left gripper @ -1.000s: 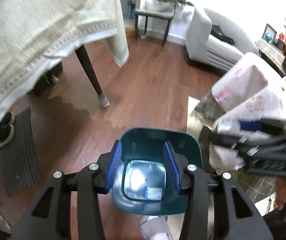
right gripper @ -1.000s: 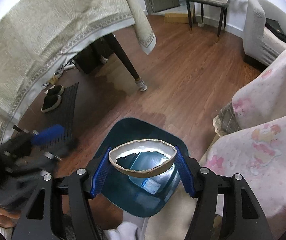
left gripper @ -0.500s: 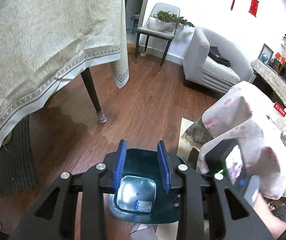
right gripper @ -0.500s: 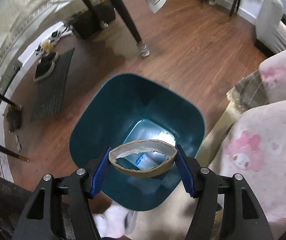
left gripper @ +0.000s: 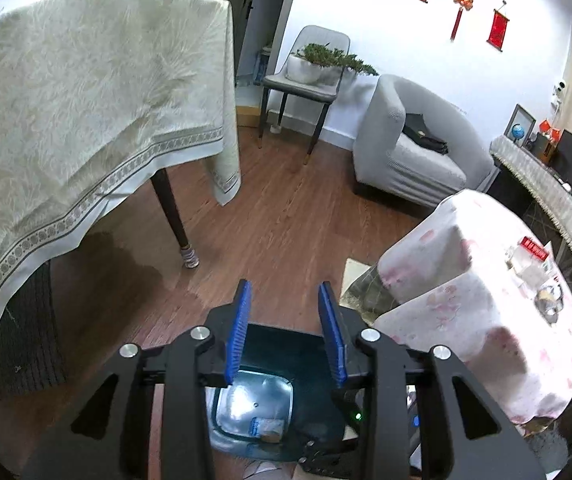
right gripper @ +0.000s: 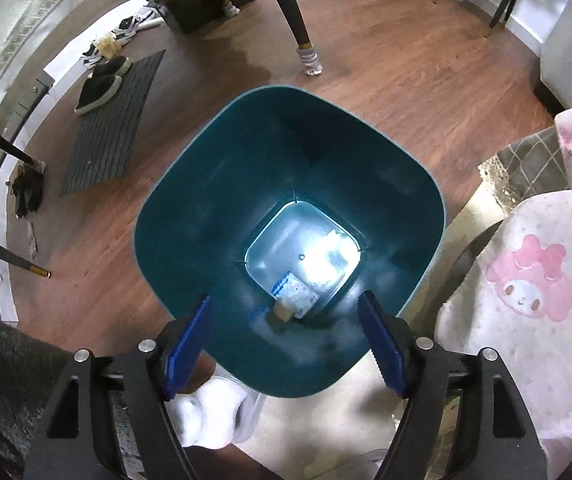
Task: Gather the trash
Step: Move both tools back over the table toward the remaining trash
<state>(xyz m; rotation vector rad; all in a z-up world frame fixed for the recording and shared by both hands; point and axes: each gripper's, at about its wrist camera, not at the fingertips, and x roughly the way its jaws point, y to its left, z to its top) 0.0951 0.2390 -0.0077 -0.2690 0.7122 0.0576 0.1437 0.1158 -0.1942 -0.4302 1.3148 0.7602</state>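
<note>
Bin (right gripper: 189,216) on floor (right gripper: 386,80), wrapper (right gripper: 296,290) inside (at bottom), mat (right gripper: 113,124) left

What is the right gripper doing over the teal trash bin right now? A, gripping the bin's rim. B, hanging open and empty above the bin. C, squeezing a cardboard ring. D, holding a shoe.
B: the right gripper is spread wide with nothing between its fingers, above the teal trash bin.

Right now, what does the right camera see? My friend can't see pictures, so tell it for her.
The open right gripper hangs empty above a teal bin on a wood floor. At the bin's bottom lie a small packet and some pale scraps. A pink cartoon blanket is on the right; shoes sit on a mat on the left.
</note>
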